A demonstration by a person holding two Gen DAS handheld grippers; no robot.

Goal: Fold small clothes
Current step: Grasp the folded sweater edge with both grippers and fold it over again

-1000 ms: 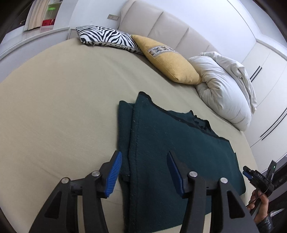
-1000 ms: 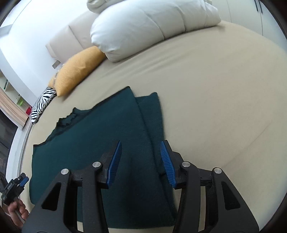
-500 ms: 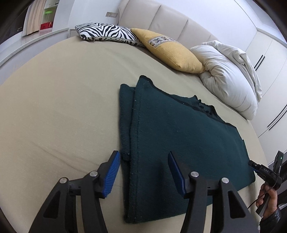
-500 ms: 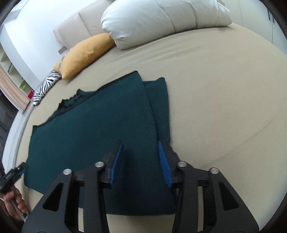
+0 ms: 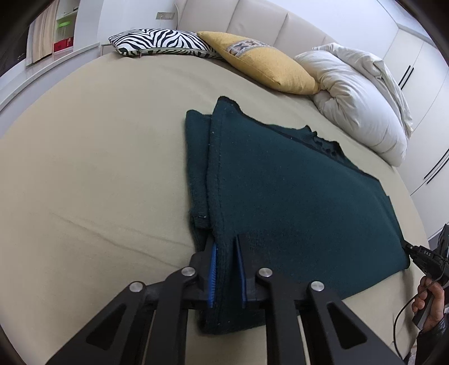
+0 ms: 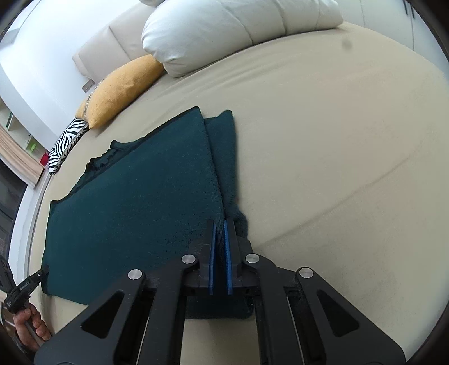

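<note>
Left wrist view: your left gripper (image 5: 226, 252) has its blue-padded fingers (image 5: 213, 273) drawn in on a ridge of the dark green garment (image 5: 294, 202), pinching its near left edge; the cloth runs between the pads and spreads forward and to the right of them, flat on the beige bed sheet (image 5: 98, 157); a narrower folded strip of the same garment lies just left of the main panel, ahead of the left finger; far ahead of the fingertips stand a zebra cushion (image 5: 157, 42), a mustard cushion (image 5: 263, 67) and a white duvet bundle (image 5: 356, 98), in a row from left to right against the headboard (image 5: 252, 19); at the far right, your right hand (image 5: 429, 297) holds the other tool at the garment's corner.

Right wrist view: your right gripper (image 6: 220, 244) is clamped nearly closed on the garment's (image 6: 140, 202) near right edge, a thin fold of green between the blue pads (image 6: 228, 266); the main panel lies ahead and to the left of the fingers, its folded side strip straight ahead; bare sheet (image 6: 336, 140) to the right; mustard cushion (image 6: 120, 89) and white duvet (image 6: 224, 31) far ahead; your left hand (image 6: 28, 325) at the lower left edge, its tool at the garment's far corner.
</note>
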